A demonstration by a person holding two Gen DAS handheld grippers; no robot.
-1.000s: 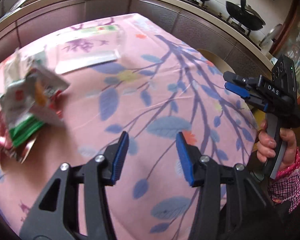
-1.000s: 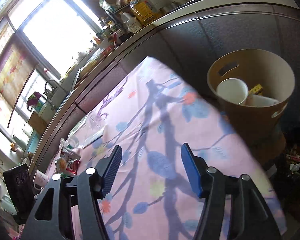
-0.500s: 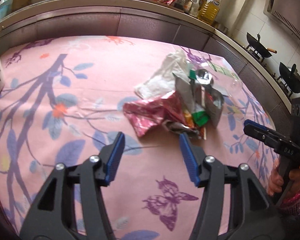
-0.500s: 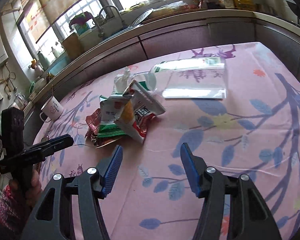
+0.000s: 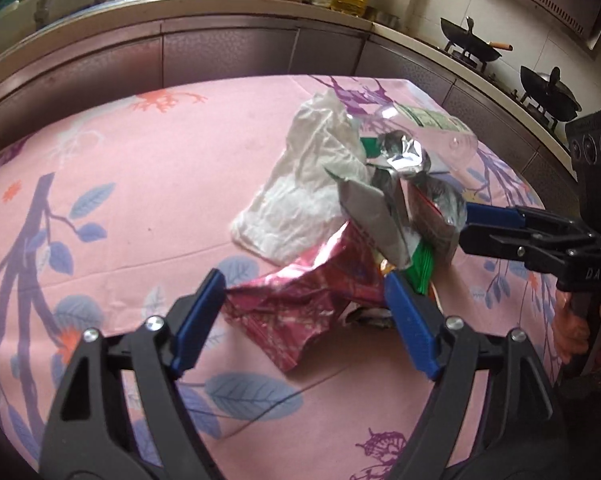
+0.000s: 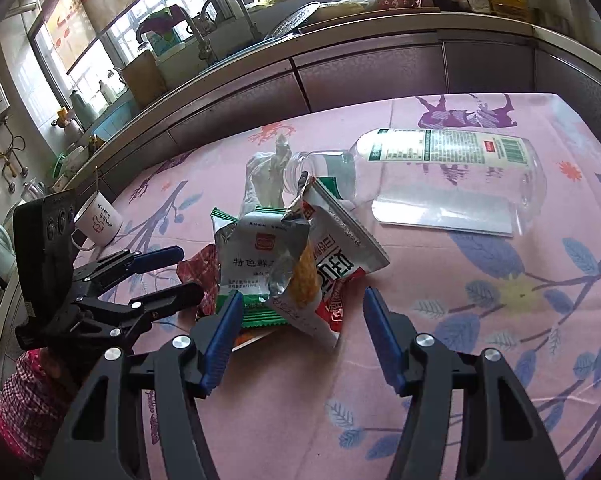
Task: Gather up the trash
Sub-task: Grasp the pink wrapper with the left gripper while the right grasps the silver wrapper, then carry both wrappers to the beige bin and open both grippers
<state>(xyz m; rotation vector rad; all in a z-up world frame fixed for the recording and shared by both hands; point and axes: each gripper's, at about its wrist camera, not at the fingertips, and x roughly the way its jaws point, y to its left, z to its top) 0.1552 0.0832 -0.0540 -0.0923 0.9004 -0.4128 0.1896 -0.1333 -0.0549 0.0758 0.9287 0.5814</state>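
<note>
**Both hand-held grippers spread at the wrapper pile**

Your left hand-held gripper (image 5: 300, 312) is spread, straddling the red wrapper (image 5: 300, 304). Your right hand-held gripper (image 6: 300, 336) is spread too, just short of the white snack packets (image 6: 284, 264). Beyond them on the bench (image 5: 120, 184), a clear bottle (image 6: 440, 176) lies on its side.

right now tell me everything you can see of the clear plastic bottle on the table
The clear plastic bottle is large, transparent and looks empty. It lies on its side on the pink floral tablecloth, uncapped mouth pointing at the pile of snack wrappers. A white and green printed label with a barcode runs along its upper side. The wrappers crowd its neck; no fingers touch it.
</note>
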